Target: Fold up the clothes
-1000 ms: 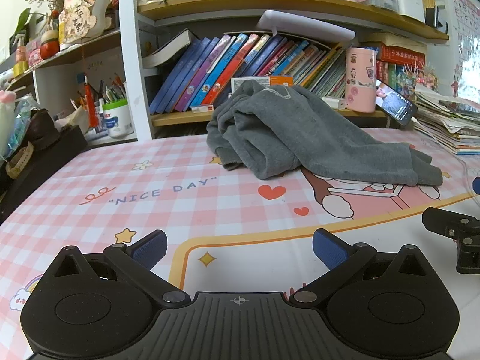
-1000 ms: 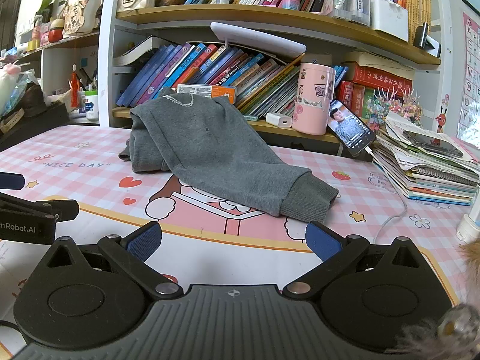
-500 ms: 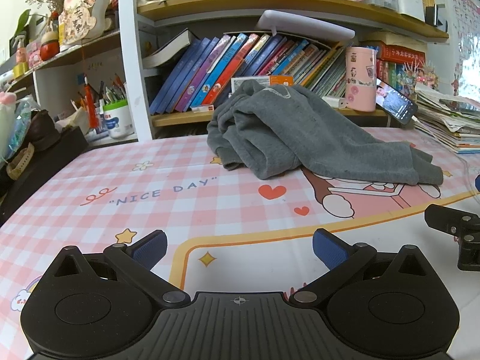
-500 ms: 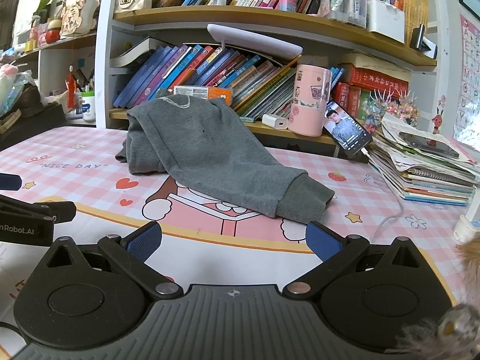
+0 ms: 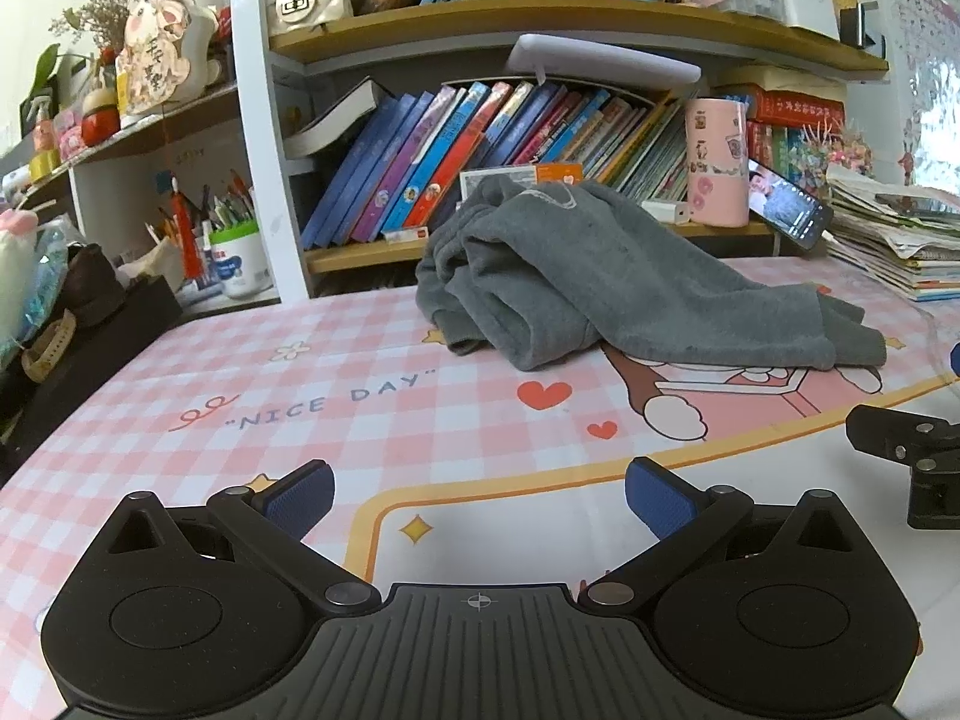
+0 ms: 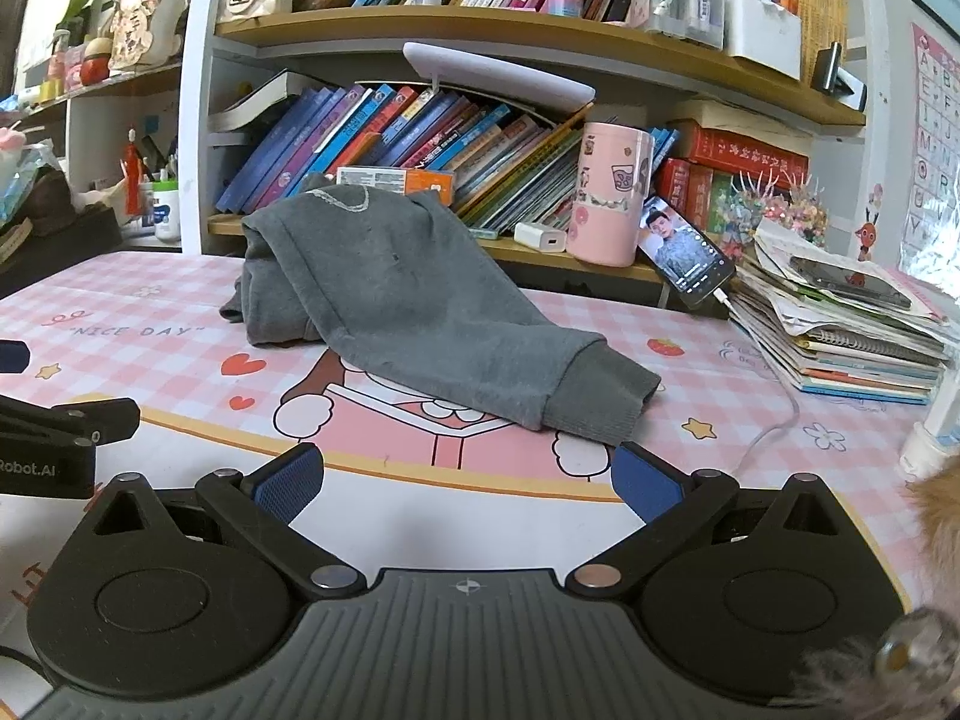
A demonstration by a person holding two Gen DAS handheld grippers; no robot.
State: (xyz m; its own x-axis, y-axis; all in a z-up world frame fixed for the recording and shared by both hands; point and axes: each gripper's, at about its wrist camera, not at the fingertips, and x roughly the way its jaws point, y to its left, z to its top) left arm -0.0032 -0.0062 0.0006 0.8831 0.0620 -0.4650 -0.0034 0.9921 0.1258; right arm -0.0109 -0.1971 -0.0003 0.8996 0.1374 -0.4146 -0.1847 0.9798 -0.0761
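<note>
Grey garment (image 5: 606,276), prob. sweatpants w/ ribbed cuff (image 6: 600,402), lies heaped on worktop (image 5: 312,396), bunched end toward the bookshelf (image 5: 480,138), one leg trailing out toward the right. Not spread, no fold made yet.

Left hand-held gripper (image 5: 477,495): jaws spread wide, nothing between them, low over worktop, well short of garment. Right hand-held gripper (image 6: 468,480): also wide, empty; cuff sits just beyond its fingertips, not touching as far as I can tell.

Step, est.: approach/pre-grasp. Task barely begun.

Next move, judgement: right closes in on cuff end, left needs to travel fwd to the bunched waist end; pinch both, lift and pull apart to flatten before any fold. Cloth is thick and layered, so pinch may catch more than one layer; check.

Watch: pink cup (image 6: 609,198), phone (image 6: 684,252) and its cable (image 6: 774,414) sit near cuff; paper stack (image 6: 840,324) on right. Sweep could snag the cable.
</note>
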